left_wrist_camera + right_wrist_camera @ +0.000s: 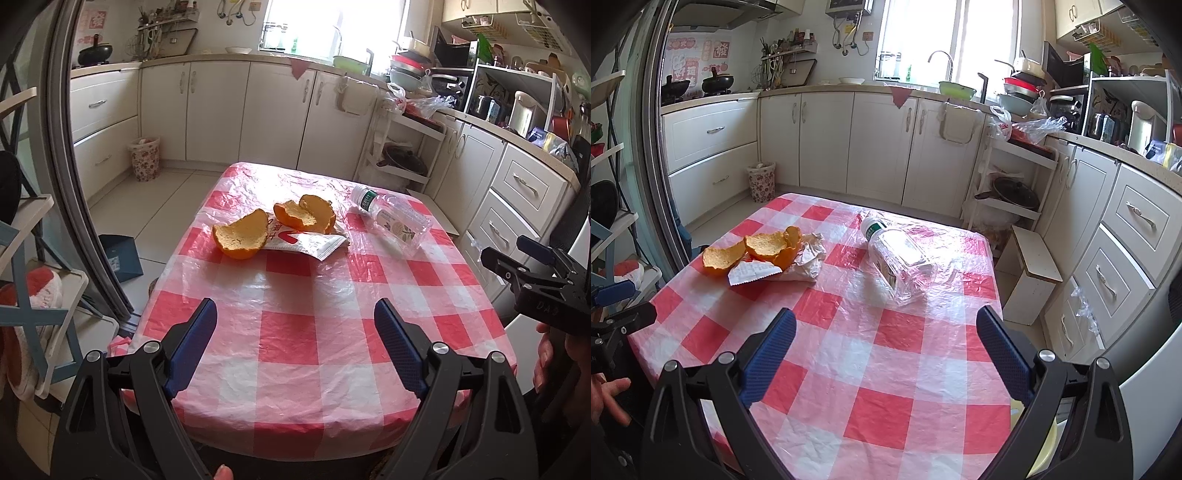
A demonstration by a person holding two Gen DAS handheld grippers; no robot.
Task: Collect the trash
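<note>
On the red-and-white checked table [288, 332] [879, 369] lie two orange peel pieces [242, 234] [306, 216] [724, 256] [774, 245], a white and red snack wrapper [314, 245] [753, 273] partly under them, and an empty clear plastic bottle [395, 219] [901, 258] on its side. My left gripper [295, 314] is open and empty above the table's near part. My right gripper [886, 323] is open and empty, also short of the trash. The right gripper also shows at the right edge of the left wrist view [517, 258].
A floral waste bin [144, 158] [761, 182] stands on the floor by the far cabinets. White cabinets line the back and right. A small white stool [1032, 273] stands right of the table. A shelf rack [33, 288] stands left.
</note>
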